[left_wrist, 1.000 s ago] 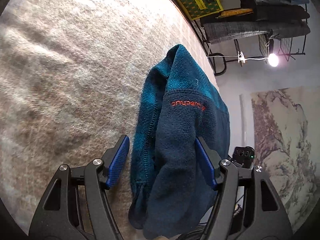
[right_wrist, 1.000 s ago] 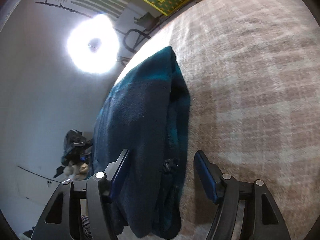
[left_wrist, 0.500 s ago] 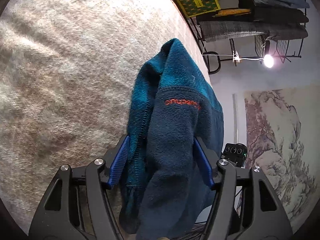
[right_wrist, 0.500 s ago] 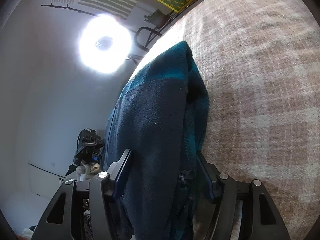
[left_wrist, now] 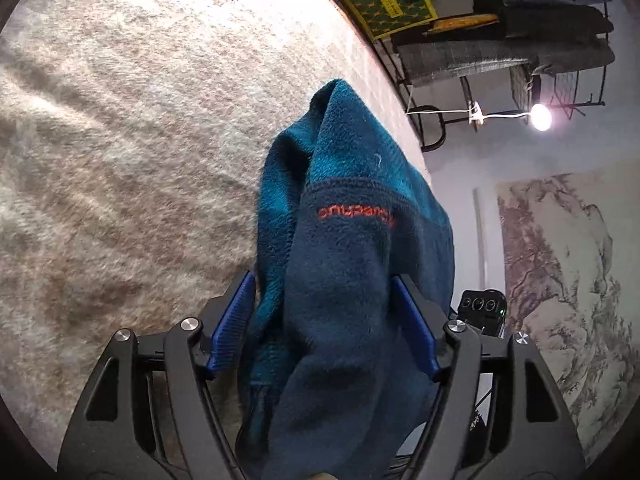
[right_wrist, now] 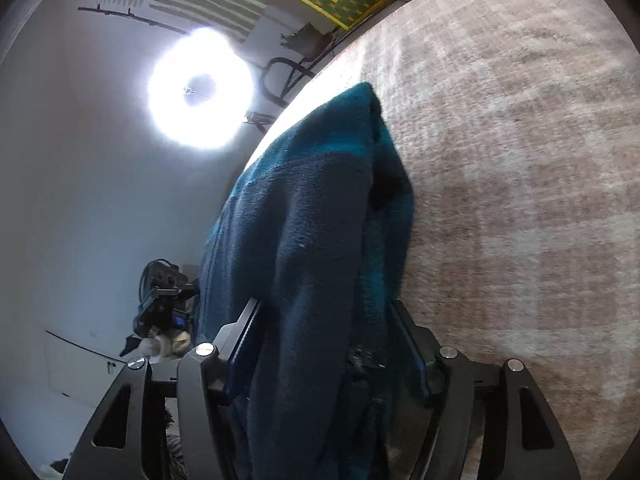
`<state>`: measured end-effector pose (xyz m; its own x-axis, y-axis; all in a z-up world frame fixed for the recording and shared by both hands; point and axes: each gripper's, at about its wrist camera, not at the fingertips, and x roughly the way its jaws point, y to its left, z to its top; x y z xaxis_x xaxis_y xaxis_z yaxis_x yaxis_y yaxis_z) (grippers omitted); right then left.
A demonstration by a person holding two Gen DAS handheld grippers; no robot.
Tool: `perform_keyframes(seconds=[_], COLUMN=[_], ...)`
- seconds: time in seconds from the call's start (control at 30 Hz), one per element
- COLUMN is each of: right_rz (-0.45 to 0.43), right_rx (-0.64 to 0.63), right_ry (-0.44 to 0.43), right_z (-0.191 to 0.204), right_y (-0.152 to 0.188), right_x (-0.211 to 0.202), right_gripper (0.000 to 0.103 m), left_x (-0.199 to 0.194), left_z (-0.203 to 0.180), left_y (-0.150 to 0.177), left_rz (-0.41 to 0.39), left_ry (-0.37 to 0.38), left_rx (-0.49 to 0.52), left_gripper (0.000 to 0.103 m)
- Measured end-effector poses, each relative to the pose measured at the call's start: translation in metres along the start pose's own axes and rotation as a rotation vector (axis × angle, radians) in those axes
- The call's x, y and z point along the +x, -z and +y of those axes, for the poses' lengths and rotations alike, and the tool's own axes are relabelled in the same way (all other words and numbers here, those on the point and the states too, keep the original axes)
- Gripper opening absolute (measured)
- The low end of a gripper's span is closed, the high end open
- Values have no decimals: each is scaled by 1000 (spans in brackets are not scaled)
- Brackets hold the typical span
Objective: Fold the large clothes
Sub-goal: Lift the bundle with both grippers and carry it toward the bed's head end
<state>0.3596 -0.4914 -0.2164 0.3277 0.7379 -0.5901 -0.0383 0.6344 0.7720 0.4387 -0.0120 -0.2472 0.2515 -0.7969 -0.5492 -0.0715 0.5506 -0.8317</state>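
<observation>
- The left hand-held gripper (left_wrist: 324, 322) is closing its blue pads on a bunched fold of the fleece jacket (left_wrist: 352, 248); its jaws have just been opening slightly, with the fabric filling the gap between them and touching both pads.
- The right hand-held gripper (right_wrist: 326, 346) is clamping another bunched part of the same fleece jacket (right_wrist: 320, 220); its jaws have just been opening slightly, with fabric pressed against both pads.
- The fleece jacket is hanging between and ahead of each gripper's fingers, dark navy with a teal upper section and red embroidered lettering (left_wrist: 356, 213) facing the left camera.
- A zipper pull (right_wrist: 364, 358) is lying just inside the right gripper's right finger.
- The plaid blanket surface (left_wrist: 140, 140) is lying beneath and beyond the jacket.
- A metal rack (left_wrist: 520, 40), beyond the left gripper to its right, is holding folded garments in stacked layers.
- A ring light (right_wrist: 200, 92) is shining ahead of the right gripper, to its left.
</observation>
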Motion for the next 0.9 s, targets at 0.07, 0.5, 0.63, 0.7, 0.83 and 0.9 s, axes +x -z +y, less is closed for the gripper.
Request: perform_keyframes(seconds=[0.07, 0.5, 0.63, 0.7, 0.83, 0.9], right_rz=[4, -51, -71, -88, -136, -166], right_rx=[-12, -261, -334, -369, -409, -422], right_ry=[1, 228, 266, 289, 311, 326], right_z=[8, 74, 93, 104, 112, 109], right_y=[1, 8, 14, 16, 23, 27], right_x=[8, -6, -18, -30, -60, -83], right_gripper=[60, 30, 28, 28, 28, 28], left_x=[7, -8, -16, -16, -14, -7], left_z=[-4, -93, -119, -135, -168, -186], left_y=[0, 38, 52, 60, 82, 91], left_rz=[16, -133, -172, -186, -206, -212], left_ry=[-8, -300, -311, -307, -293, -287], left_rx=[10, 371, 445, 472, 547, 586], left_gripper=[48, 29, 28, 28, 28, 28])
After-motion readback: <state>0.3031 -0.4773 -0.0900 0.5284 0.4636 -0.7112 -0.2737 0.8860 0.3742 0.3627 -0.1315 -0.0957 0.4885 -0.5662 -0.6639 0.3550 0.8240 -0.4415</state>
